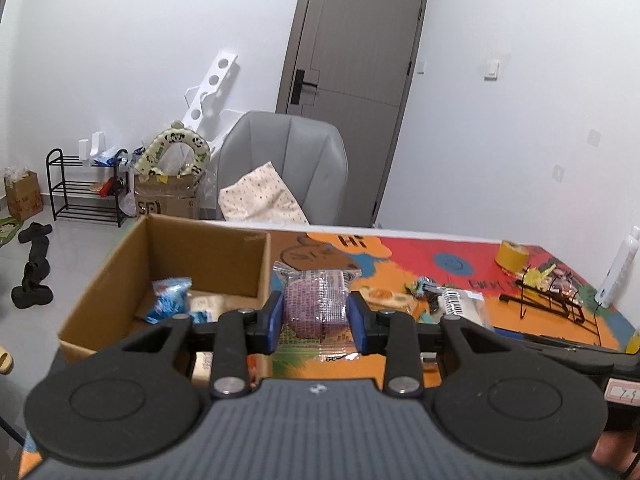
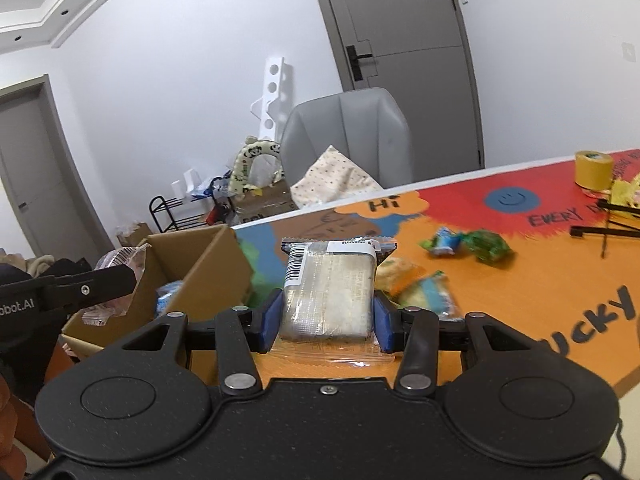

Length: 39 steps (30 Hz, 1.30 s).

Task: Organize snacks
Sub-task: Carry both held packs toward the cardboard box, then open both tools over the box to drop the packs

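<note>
The cardboard box (image 1: 208, 256) sits ahead-left of both grippers. The left gripper (image 1: 315, 316), nearer it, is clamped on a purple wrapped snack (image 1: 316, 300), long axis pointing forward. Further right, the right gripper (image 2: 327, 316) pinches a pale wrapped snack bar (image 2: 330, 292), held likewise.

Colourful table mat (image 2: 520, 280), cardboard box (image 1: 208, 248), tape roll (image 2: 593, 170), loose snacks (image 2: 464, 242)

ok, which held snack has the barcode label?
The pale cake in the right gripper; white barcode sticker on its top. The left gripper holds a purple cake with no sticker showing.
</note>
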Available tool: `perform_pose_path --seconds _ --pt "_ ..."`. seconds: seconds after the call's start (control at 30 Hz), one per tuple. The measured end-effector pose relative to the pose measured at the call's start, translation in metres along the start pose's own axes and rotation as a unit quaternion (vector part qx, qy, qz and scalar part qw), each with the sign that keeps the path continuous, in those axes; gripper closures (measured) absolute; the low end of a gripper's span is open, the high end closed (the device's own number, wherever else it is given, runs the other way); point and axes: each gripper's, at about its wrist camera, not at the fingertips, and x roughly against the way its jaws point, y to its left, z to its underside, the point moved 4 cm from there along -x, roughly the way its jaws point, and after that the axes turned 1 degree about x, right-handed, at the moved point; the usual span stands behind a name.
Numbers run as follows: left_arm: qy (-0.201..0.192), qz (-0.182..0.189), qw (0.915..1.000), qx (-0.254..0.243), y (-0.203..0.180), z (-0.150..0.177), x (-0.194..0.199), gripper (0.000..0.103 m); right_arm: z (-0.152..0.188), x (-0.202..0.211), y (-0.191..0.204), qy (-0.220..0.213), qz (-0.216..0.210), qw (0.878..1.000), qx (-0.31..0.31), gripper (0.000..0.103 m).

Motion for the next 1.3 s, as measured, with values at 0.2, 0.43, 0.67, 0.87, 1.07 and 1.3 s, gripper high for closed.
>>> perform_pose_path --seconds 0.2,0.43,0.67,0.87,1.07,1.3 --pt "-0.011 -0.003 0.9998 0.016 0.028 -0.008 0.006 0.07 -0.006 -0.006 0.029 -0.003 -0.009 1.0 0.018 0.059" --pt "-0.013 -0.016 0.9989 0.043 0.069 -0.011 0.006 0.07 -0.012 -0.016 0.06 -0.004 -0.016 0.999 0.035 0.059" --pt "-0.018 -0.022 0.9978 0.06 0.106 -0.018 0.002 0.07 -0.018 -0.031 0.087 -0.002 -0.016 0.999 0.051 0.059" --pt "-0.006 -0.026 0.997 0.073 0.13 -0.02 -0.014 0.07 -0.024 -0.045 0.107 0.0 -0.022 0.998 0.062 0.059" --pt "0.009 -0.024 0.9963 0.082 0.141 -0.021 -0.028 0.07 -0.029 -0.058 0.121 0.003 -0.028 0.997 0.069 0.059" --pt "0.012 -0.03 0.9936 0.108 0.151 -0.022 -0.027 0.062 -0.033 -0.071 0.133 0.007 -0.035 0.996 0.077 0.059"
